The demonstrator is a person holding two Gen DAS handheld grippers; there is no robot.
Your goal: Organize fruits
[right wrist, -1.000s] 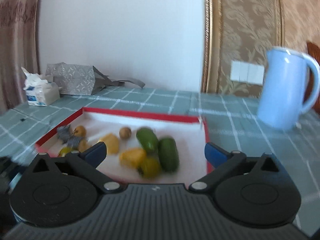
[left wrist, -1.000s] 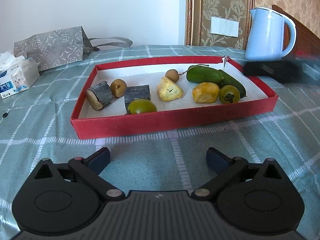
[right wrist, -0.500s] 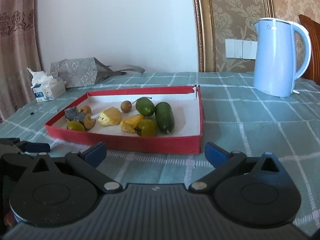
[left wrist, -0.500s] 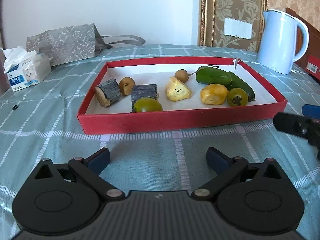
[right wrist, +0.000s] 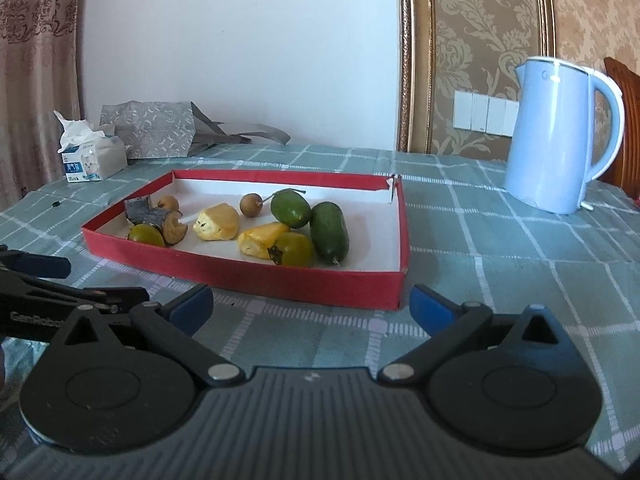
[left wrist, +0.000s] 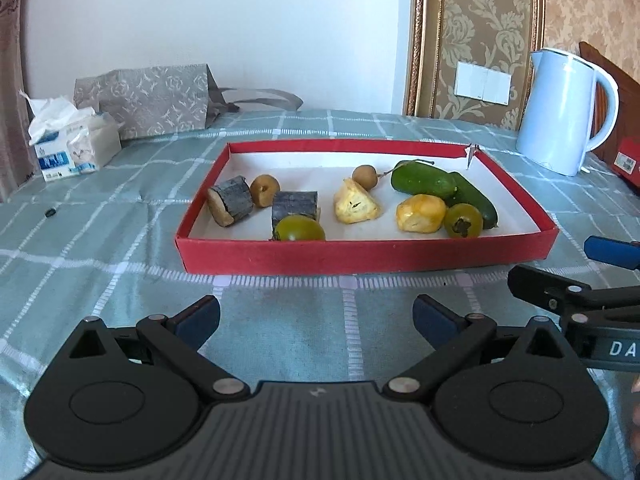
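On the counter (left wrist: 100,264), one red tray (left wrist: 360,254) holds two cucumbers (left wrist: 424,179), two yellow fruit pieces (left wrist: 355,207), two green tomatoes (left wrist: 301,229), two dark stubs (left wrist: 231,205) and two longans (left wrist: 365,177). Left gripper (left wrist: 316,314) and right gripper (right wrist: 306,304) fingers are spread, empty.

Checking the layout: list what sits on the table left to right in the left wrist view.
Tissue box → paper bag → red tray → kettle.

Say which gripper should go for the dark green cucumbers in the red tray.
Right, probably. The open right gripper faces the red cardboard tray's end where both dark green cucumbers lie; the open left gripper faces its middle.
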